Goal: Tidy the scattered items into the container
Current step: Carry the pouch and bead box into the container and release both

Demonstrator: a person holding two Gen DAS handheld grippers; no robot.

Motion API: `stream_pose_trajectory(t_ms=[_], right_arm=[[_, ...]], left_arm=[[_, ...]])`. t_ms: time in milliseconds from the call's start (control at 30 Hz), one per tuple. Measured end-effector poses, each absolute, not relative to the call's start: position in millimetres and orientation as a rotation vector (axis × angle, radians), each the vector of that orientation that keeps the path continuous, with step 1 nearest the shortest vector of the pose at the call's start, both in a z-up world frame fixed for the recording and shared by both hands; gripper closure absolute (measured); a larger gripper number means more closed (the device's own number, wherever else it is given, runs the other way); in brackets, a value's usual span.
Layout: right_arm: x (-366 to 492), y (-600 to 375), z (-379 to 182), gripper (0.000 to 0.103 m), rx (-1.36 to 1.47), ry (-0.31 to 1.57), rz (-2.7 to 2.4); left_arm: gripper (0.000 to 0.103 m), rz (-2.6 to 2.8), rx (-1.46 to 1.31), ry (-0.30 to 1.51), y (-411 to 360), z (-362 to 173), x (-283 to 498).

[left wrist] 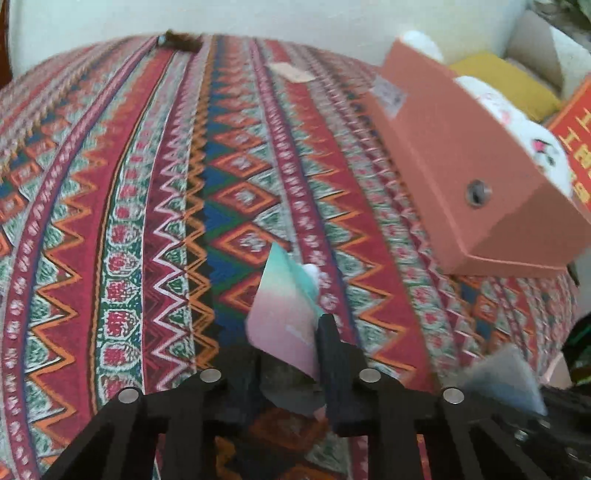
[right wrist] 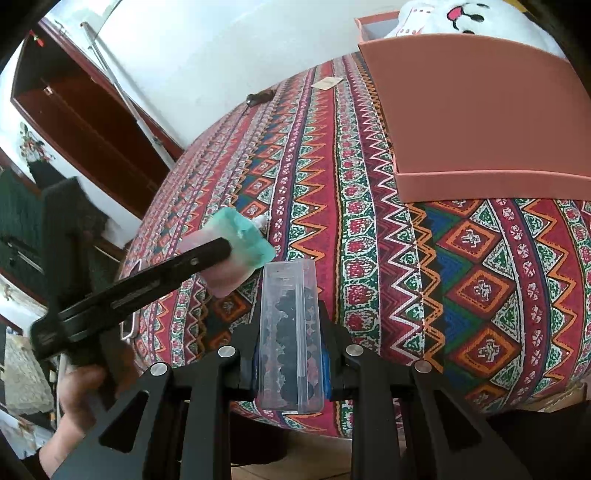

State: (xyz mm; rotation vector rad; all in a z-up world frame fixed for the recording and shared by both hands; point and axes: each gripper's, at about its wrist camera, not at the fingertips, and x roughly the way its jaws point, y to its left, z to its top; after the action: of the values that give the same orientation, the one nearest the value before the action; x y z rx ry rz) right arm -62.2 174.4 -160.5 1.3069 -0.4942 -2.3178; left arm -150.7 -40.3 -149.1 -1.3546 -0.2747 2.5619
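Observation:
My left gripper (left wrist: 288, 354) is shut on a pink and teal pouch (left wrist: 286, 310) with a white cap, held above the patterned tablecloth. From the right wrist view the same pouch (right wrist: 236, 254) sticks out of the left gripper (right wrist: 225, 247). My right gripper (right wrist: 290, 332) is shut on a clear plastic case (right wrist: 288, 332) with dark pieces inside, upright between the fingers near the table's front edge. The salmon-coloured box (left wrist: 461, 166) sits at the right of the table; its wall (right wrist: 480, 129) rises ahead and to the right of the case. Its inside is hidden.
A small dark object (left wrist: 181, 40) and a pale card (left wrist: 291, 72) lie at the table's far edge. A white plush toy (right wrist: 465, 18) sits behind the box. A dark wooden cabinet (right wrist: 74, 118) stands left of the table. A hand (right wrist: 81, 391) holds the left gripper.

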Motion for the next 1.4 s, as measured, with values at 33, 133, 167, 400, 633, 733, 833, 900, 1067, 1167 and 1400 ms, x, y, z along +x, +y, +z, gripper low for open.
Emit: stream_pose_trajectory(t_ms=[33, 133, 167, 400, 633, 733, 833, 900, 1067, 1167, 1400], right_arm=[[-60.3, 174.9, -159.4, 0.079, 1.302, -0.495, -2.318], [-53.9, 174.3, -150.5, 0.079, 1.273, -0.493, -2.321], [-49.5, 174.6, -145.3, 0.079, 1.258, -0.49, -2.326], [-15.4, 180.4, -108.4, 0.079, 1.16, -0.473, -2.363], [20.2, 212.7, -74.5, 0.079, 1.067, -0.494, -2.433], [33.1, 235.5, -61.7, 0.079, 1.032, -0.525, -2.479], [36.8, 257.8, -51.3, 0.079, 0.997, -0.556, -2.536], [35.9, 277.5, -44.1, 0.079, 0.97, -0.569, -2.585], [12.6, 327.1, -20.5, 0.079, 0.891, -0.579, -2.698], [-19.6, 354.7, -8.1, 0.079, 0.849, -0.58, -2.763], [-124.4, 396.5, -6.8, 0.079, 0.845, -0.588, -2.82]], left_arm=[[0.081, 2.561, -1.35, -0.268, -38.8, -144.9, -146.7], [0.081, 2.563, -1.336, -0.27, -38.7, -133.2, -130.2], [0.081, 2.562, -1.33, -0.273, -39.2, -130.1, -125.0], [0.081, 2.57, -1.218, -0.269, -38.8, -92.9, -78.7], [0.081, 2.528, -1.085, -0.239, -13.9, -45.4, -44.7], [0.081, 2.48, -1.024, -0.193, 13.9, -24.2, -41.0], [0.081, 2.432, -0.973, -0.145, 46.2, -5.2, -46.9], [0.081, 2.401, -0.945, -0.111, 71.9, 6.2, -59.2], [0.08, 2.374, -0.883, -0.015, 129.8, 34.3, -108.2], [0.08, 2.382, -0.884, 0.024, 156.7, 43.8, -151.0], [0.08, 2.409, -0.929, 0.115, 203.5, 40.2, -268.0]])
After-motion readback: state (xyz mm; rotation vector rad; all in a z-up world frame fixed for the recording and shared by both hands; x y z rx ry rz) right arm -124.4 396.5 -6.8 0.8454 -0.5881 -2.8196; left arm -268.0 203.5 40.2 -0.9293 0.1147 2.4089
